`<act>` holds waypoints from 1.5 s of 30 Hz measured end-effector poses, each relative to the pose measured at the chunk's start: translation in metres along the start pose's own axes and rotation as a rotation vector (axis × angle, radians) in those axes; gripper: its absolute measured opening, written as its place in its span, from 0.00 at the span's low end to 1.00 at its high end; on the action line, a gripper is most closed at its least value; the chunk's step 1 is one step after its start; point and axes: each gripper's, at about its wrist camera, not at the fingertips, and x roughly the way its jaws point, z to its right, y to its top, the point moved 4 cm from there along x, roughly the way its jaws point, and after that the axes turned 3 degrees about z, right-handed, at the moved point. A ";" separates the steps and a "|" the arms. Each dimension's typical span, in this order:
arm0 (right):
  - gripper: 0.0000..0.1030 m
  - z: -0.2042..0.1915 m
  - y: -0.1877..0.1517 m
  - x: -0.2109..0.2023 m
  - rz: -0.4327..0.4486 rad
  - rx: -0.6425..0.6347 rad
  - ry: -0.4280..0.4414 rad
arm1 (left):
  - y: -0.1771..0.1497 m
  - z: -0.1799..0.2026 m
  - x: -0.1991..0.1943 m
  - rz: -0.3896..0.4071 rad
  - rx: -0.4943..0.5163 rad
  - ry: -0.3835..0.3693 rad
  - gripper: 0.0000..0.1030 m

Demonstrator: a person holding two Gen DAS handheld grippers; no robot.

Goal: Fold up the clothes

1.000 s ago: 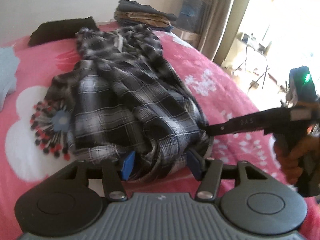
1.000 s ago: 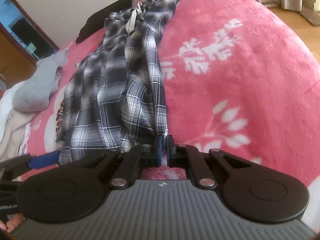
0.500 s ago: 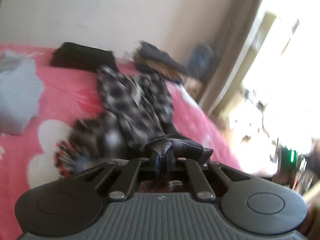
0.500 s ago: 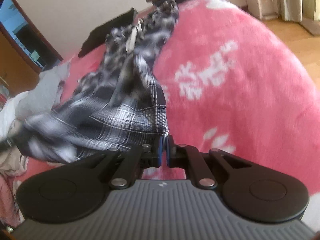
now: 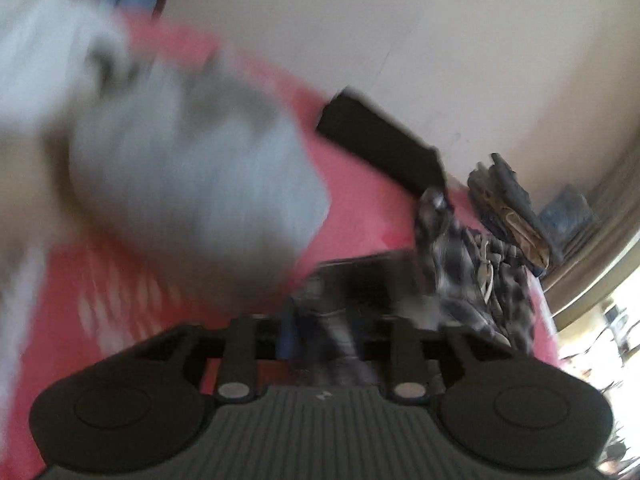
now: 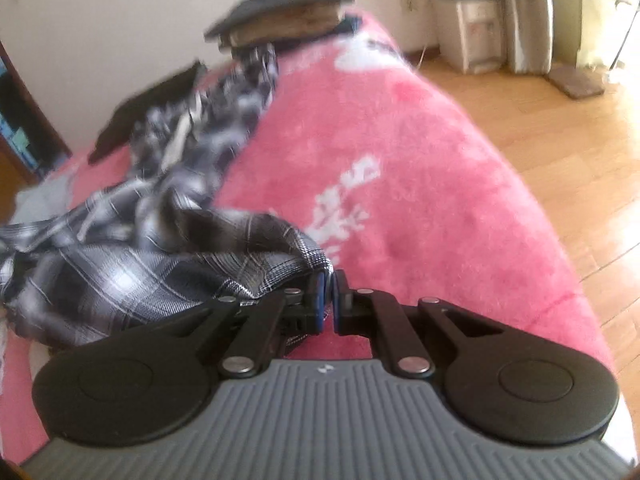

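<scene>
- My right gripper [image 6: 327, 300] points along the pink blanket [image 6: 420, 200] toward the bed's far end, jaws nearly together, pinching a corner of the plaid shirt [image 6: 132, 276].
- The shirt stretches from that corner toward the folded stack [image 6: 280, 16] at the bed's far edge, bunched and lifted on my left.
- My left gripper [image 5: 332, 336] is tilted upward in a blurred view; jaws stand apart, plaid cloth between them, grip unclear.
- A grey garment [image 5: 192, 184] lies near the bed's left edge.

wall [image 6: 120, 20]: pale, plain | floor [image 6: 560, 128]: light wood, sunlit | curtain [image 6: 524, 12]: beige, right | bed blanket [image 6: 420, 168]: pink, white flowers
</scene>
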 end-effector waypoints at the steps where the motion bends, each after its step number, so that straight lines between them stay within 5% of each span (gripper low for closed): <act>1: 0.06 0.001 0.000 0.005 -0.016 0.006 0.003 | -0.005 -0.003 0.002 -0.019 -0.033 -0.015 0.46; 3: 0.08 0.003 0.002 0.002 -0.011 0.021 0.010 | -0.013 0.001 -0.009 0.013 -0.007 -0.037 0.59; 7: 0.45 0.005 0.003 -0.023 0.039 0.031 0.020 | -0.022 0.007 -0.046 0.078 0.054 -0.071 0.78; 11: 0.48 -0.001 0.005 -0.055 0.129 0.011 0.057 | -0.047 0.021 -0.062 0.039 0.133 -0.120 0.96; 16: 0.51 -0.074 -0.003 -0.084 0.227 -0.268 0.264 | -0.084 0.039 -0.025 -0.116 0.159 -0.115 0.95; 20: 0.75 -0.162 -0.029 -0.080 0.170 -0.583 0.514 | -0.101 0.043 0.012 -0.134 0.135 -0.014 0.68; 22: 0.80 -0.198 -0.046 -0.068 0.159 -0.733 0.548 | -0.105 0.041 0.022 -0.118 0.134 0.021 0.58; 24: 0.80 -0.220 -0.059 -0.044 0.147 -0.851 0.483 | -0.107 0.041 0.025 -0.084 0.152 0.041 0.53; 27: 0.78 -0.235 -0.069 0.001 0.104 -0.931 0.357 | -0.110 0.044 0.027 -0.055 0.202 0.069 0.28; 29: 0.55 -0.236 -0.067 0.029 0.055 -0.937 0.291 | -0.109 0.046 0.027 -0.048 0.219 0.101 0.07; 30: 0.24 -0.235 -0.066 0.038 0.032 -0.928 0.265 | -0.104 0.049 0.020 -0.028 0.225 0.106 0.06; 31: 0.10 -0.232 -0.062 0.040 0.017 -0.898 0.257 | -0.099 0.051 0.012 -0.008 0.231 0.110 0.05; 35: 0.08 -0.222 -0.042 0.008 0.057 -0.830 0.335 | -0.061 0.060 -0.045 0.116 0.248 0.087 0.04; 38: 0.08 -0.206 -0.030 -0.029 0.083 -0.805 0.489 | -0.024 0.054 -0.086 0.224 0.240 0.109 0.05; 42: 0.08 -0.181 -0.014 -0.077 0.097 -0.766 0.710 | 0.004 0.030 -0.095 0.268 0.228 0.258 0.12; 45: 0.08 -0.165 -0.006 -0.079 0.000 -0.712 0.807 | 0.016 0.012 -0.094 0.265 0.234 0.365 0.18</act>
